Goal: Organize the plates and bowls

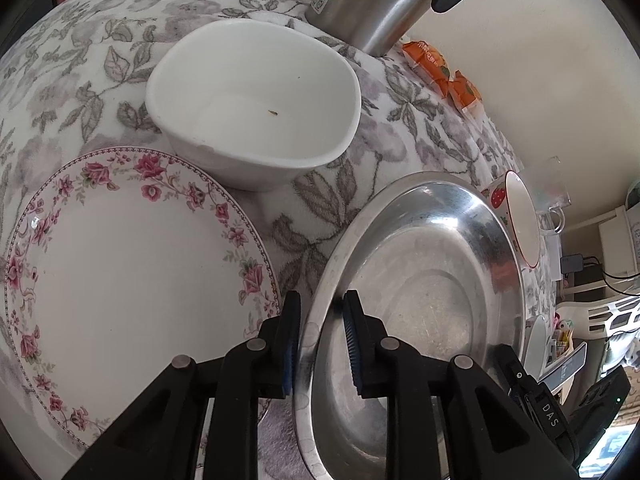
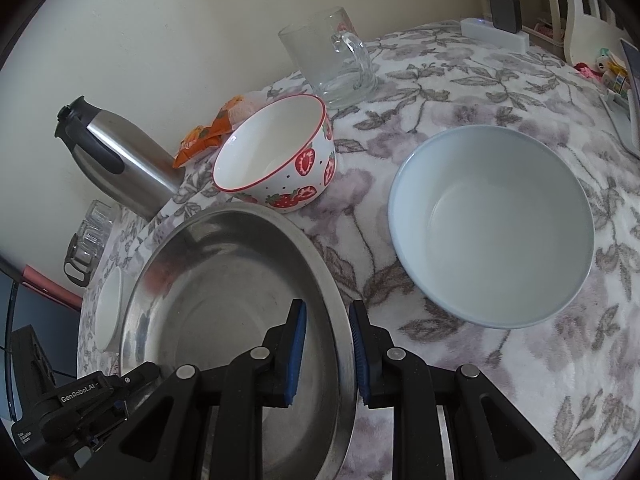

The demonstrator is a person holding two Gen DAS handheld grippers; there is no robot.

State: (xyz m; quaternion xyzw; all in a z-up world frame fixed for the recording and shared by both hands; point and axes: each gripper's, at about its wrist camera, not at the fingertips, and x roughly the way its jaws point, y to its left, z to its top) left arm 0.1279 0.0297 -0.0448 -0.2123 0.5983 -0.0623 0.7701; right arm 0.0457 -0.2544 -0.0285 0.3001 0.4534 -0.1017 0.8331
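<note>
Left wrist view: our left gripper [image 1: 320,336] straddles the steel plate's [image 1: 420,280] near rim loosely (pads not pressing); our right gripper [image 2: 328,350] clamps the opposite rim, apparently steadying it on the tablecloth [image 2: 500,380]

Shiny metal plate [image 1: 432,248] on fuzzy floral cloth [image 1: 320,216].

Steel plate [image 1: 420,280] beside floral plate [image 1: 120,280], white bowl [image 1: 256,100], strawberry bowl [image 2: 276,152], pale-blue bowl [image 2: 492,224]
</note>
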